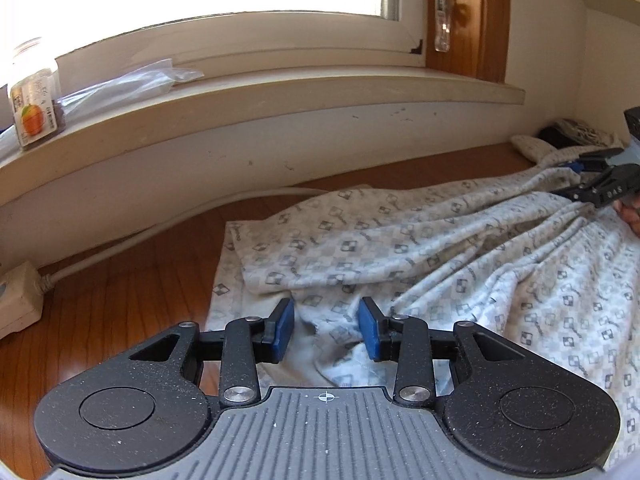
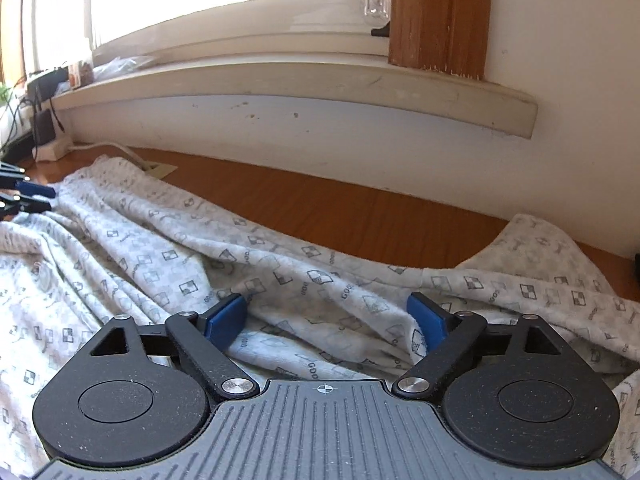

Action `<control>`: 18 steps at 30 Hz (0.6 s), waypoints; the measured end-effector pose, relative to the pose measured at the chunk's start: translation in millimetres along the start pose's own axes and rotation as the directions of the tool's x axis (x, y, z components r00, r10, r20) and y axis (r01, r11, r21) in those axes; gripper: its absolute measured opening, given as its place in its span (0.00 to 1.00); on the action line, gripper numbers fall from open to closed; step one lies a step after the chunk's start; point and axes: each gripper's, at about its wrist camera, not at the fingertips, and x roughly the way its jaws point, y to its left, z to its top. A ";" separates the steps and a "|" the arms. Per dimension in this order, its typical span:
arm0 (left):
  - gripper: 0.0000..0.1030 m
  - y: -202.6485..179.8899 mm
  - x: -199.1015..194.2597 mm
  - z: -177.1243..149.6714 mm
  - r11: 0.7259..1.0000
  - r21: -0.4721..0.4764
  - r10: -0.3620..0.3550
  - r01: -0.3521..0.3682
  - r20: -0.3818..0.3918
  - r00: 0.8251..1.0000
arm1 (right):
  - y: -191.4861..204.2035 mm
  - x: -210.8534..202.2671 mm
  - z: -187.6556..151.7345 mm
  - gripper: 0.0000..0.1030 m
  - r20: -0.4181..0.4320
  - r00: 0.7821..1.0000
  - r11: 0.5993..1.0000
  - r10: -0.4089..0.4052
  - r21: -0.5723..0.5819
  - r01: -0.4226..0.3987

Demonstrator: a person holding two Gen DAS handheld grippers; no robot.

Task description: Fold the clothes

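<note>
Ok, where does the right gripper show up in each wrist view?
Left wrist view: the right gripper sits at the far right edge, over the patterned garment.
Right wrist view: it fills the bottom foreground, jaws open above the cloth.
Shared landmark: the cream window sill.

A room in a home: a wooden floor [image 1: 120,280] under a window sill [image 1: 280,92] holding a jar [image 1: 34,96], a power strip [image 1: 18,300] against the wall.

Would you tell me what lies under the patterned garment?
The patterned garment lies crumpled on a brown wooden surface, bare along its edges. Whatever is beneath its middle is covered by the cloth.
</note>
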 end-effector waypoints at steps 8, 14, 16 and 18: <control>0.45 38.2 28.0 24.0 0.989 -0.151 -0.005 0.006 0.007 1.000 | 2.4 0.8 1.3 0.84 0.002 1.000 1.000 -0.006 -0.012 0.006; 0.34 52.4 45.3 33.3 0.980 -0.197 -0.012 0.011 0.000 1.000 | 1.9 -0.7 1.6 0.85 0.004 1.000 1.000 -0.012 -0.017 0.012; 0.09 47.6 46.0 33.2 0.988 -0.154 0.030 -0.028 0.014 0.999 | 2.6 -1.8 1.1 0.85 0.006 1.000 1.000 -0.015 -0.021 0.015; 0.05 43.2 43.2 32.7 0.991 -0.124 0.044 -0.039 0.032 0.999 | 5.5 -2.4 1.0 0.85 0.010 1.000 0.999 -0.025 -0.033 0.025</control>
